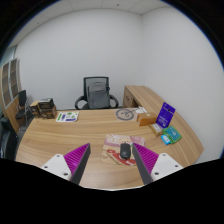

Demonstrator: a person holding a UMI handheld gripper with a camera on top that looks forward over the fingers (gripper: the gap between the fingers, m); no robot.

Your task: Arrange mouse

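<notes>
A dark mouse (125, 150) lies on a patterned pink and cream mouse mat (116, 150) on the wooden desk (60, 136). It is just ahead of my fingertips, nearer the right finger. My gripper (112, 162) is open and empty, held above the desk. The left finger (73, 160) and right finger (147, 160) show their magenta pads and stand wide apart. Nothing is between them but the near edge of the mat and bare desk.
A black office chair (97, 93) stands behind the desk. A purple box (165, 115) and a blue card (170, 135) stand at the right. A round disc (125, 114), a booklet (67, 116) and dark boxes (42, 107) lie farther back.
</notes>
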